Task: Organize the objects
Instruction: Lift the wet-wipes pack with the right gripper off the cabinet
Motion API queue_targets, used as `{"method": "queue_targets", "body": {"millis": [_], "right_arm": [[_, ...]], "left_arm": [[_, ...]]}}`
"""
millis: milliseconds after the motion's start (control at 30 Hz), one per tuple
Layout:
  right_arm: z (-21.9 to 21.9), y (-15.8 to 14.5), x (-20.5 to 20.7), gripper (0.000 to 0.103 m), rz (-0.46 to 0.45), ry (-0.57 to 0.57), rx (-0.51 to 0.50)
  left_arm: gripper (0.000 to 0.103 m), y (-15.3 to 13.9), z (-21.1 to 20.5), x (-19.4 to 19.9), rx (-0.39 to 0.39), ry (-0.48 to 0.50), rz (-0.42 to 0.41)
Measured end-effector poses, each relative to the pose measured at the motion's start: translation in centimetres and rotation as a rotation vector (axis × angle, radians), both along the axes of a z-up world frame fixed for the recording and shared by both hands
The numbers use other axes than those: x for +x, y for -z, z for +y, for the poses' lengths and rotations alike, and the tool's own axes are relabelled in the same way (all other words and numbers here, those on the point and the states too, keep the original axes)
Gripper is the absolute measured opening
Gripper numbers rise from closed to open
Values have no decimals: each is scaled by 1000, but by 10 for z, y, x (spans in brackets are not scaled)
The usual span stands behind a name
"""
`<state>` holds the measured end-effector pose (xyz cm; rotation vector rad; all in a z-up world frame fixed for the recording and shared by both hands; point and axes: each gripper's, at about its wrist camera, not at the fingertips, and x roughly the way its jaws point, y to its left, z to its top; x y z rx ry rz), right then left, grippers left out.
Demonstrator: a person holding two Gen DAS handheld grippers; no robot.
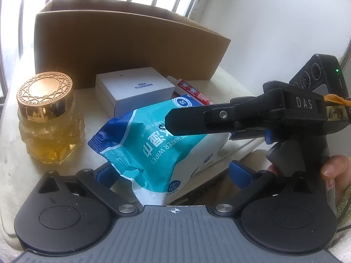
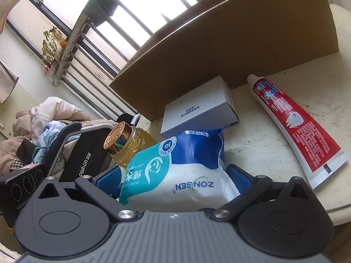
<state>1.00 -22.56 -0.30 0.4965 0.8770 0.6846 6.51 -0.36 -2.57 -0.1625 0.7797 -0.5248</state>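
A blue, teal and white pack of water wipes (image 1: 153, 151) (image 2: 186, 175) is tilted up over the near edge of the white table (image 2: 261, 151). My right gripper (image 2: 174, 179) is shut on it, with a blue pad against each side. Seen from the left wrist, the right gripper (image 1: 175, 125) reaches in from the right, one black finger lying across the pack. My left gripper (image 1: 173, 173) is open. The pack's lower corner hangs between its spread pads, with a gap at the right pad.
A gold-lidded glass jar of amber liquid (image 1: 49, 118) (image 2: 129, 144) stands left of the pack. Behind it lie a white box (image 1: 136, 89) (image 2: 197, 109) and a red toothpaste tube (image 2: 291, 127). A large cardboard box (image 1: 122, 43) stands at the back, under a barred window. A person's hand (image 1: 335, 168) holds the right gripper.
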Motion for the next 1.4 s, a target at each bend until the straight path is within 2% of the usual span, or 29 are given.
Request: {"method": "queue_targets", "body": {"millis": [167, 300, 500, 733, 1133, 1400], "right_arm": [[-2, 2, 4, 103, 14, 8, 32], [0, 1, 4, 103, 15, 6, 22], [3, -1, 4, 103, 11, -4, 0], [1, 0, 4, 103, 13, -3, 8], [-3, 3, 4, 103, 14, 9, 41], [-6, 4, 4, 103, 15, 15, 56]], "left_arm": [[103, 0, 5, 4, -25, 14, 6], [103, -1, 7, -2, -45, 22, 0], [103, 0, 6, -7, -22, 41, -19], [103, 0, 13, -7, -54, 34, -6], [103, -1, 13, -8, -50, 26, -7], [103, 0, 7, -8, -11, 28, -15]]}}
